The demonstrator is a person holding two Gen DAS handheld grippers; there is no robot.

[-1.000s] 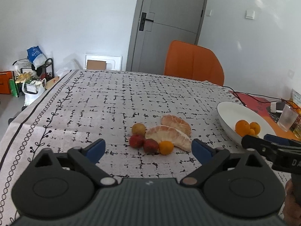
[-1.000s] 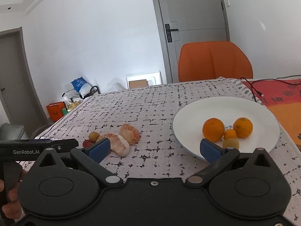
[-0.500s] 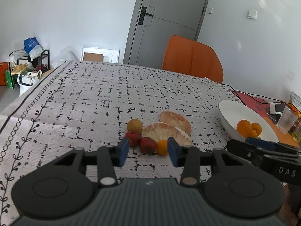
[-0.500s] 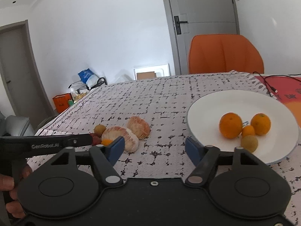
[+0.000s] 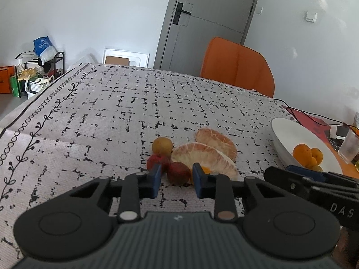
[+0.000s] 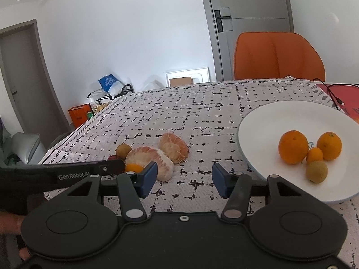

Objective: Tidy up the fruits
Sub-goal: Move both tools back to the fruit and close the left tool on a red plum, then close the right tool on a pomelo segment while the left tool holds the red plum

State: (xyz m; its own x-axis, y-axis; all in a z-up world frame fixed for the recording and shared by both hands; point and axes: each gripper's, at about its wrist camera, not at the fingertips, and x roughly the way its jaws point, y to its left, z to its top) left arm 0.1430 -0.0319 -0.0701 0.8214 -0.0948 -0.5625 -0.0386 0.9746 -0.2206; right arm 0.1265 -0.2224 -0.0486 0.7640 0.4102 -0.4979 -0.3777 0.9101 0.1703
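A pile of fruit lies on the patterned tablecloth: two peeled pomelo pieces (image 5: 204, 154) (image 6: 150, 159), a yellow-brown round fruit (image 5: 162, 145), two red fruits (image 5: 178, 173) and a small orange one (image 6: 133, 168). My left gripper (image 5: 176, 180) is open, its jaws narrowed around the nearer red fruit without touching it. My right gripper (image 6: 182, 179) is open and empty above the cloth between the pile and the white plate (image 6: 269, 121). The plate holds two oranges (image 6: 292, 146), a small orange fruit and a brownish fruit (image 6: 316, 171).
An orange chair (image 5: 237, 67) stands at the table's far side. A black cable (image 5: 314, 116), a red mat and a clear cup (image 5: 349, 145) lie beyond the plate. A shelf with bags (image 5: 40, 67) stands on the floor to the left.
Both grippers moved forward toward the fruit. The left jaws narrowed from wide open to closely bracket a red fruit. The right jaws also narrowed somewhat.
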